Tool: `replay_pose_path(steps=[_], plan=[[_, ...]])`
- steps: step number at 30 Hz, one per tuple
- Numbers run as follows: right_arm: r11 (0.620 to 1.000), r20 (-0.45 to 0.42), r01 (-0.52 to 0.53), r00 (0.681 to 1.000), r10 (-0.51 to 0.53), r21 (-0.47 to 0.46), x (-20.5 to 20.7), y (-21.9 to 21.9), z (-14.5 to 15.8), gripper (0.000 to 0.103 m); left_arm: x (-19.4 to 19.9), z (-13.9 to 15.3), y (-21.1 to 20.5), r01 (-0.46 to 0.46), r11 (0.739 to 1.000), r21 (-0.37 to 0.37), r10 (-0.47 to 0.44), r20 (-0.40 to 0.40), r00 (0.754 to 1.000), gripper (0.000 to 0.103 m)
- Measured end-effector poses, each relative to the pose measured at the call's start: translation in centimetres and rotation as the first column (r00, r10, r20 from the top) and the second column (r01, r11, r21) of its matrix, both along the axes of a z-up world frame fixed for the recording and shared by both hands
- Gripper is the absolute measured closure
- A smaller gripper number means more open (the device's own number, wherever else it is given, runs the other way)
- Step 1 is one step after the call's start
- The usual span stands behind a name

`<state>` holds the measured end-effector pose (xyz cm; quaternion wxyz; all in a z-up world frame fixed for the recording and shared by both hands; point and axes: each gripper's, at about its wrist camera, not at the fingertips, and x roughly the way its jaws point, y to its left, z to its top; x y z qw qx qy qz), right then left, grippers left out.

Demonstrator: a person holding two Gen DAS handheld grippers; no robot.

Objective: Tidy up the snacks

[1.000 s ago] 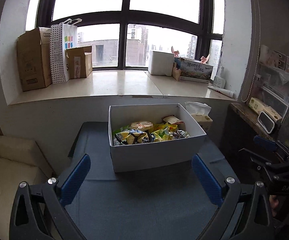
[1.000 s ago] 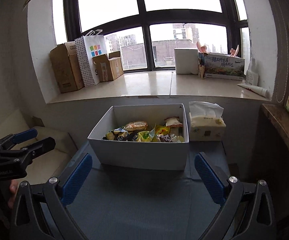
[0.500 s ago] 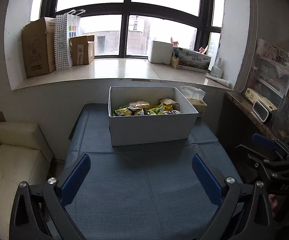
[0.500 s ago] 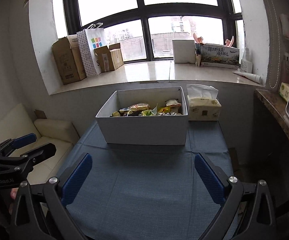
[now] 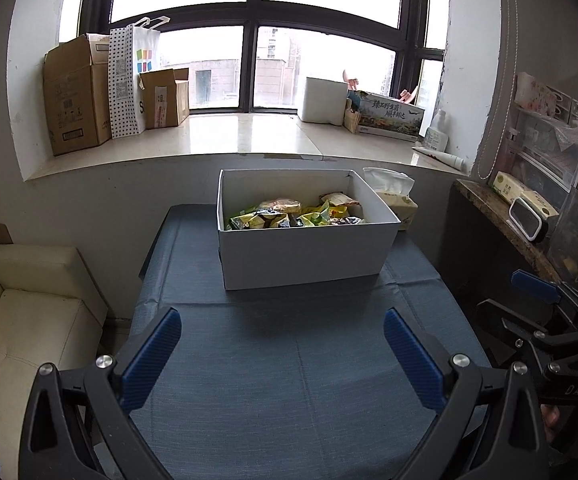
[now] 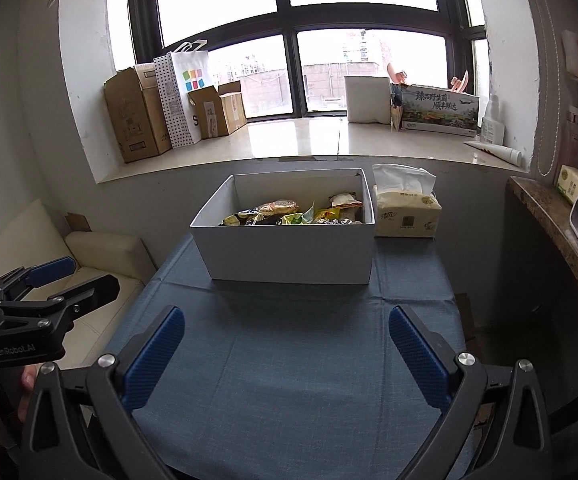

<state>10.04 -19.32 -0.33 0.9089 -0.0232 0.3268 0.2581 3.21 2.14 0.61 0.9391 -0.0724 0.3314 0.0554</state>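
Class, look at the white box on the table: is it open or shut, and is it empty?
Open and not empty. The box has no lid on top, and snack packets lie inside, visible over its rim.

"GenRobot.AI" on left tool (image 6: 49, 280); "DAS" on right tool (image 5: 537, 300).

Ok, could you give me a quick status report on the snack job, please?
Left gripper and right gripper both open, empty, over the blue cloth. Snacks all inside the white box. Path to box unobstructed; tissue pack beside it.
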Motion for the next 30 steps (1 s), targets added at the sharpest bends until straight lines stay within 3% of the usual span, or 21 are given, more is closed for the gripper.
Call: replay_pose_path(steps=[30], plan=[[1.000, 0.004, -0.004, 1.000, 0.004, 0.002, -0.25, -0.04, 0.00, 0.000, -0.02, -0.04, -0.13, -0.003, 1.000, 0.013, 0.003, -0.003, 1.000, 0.000]])
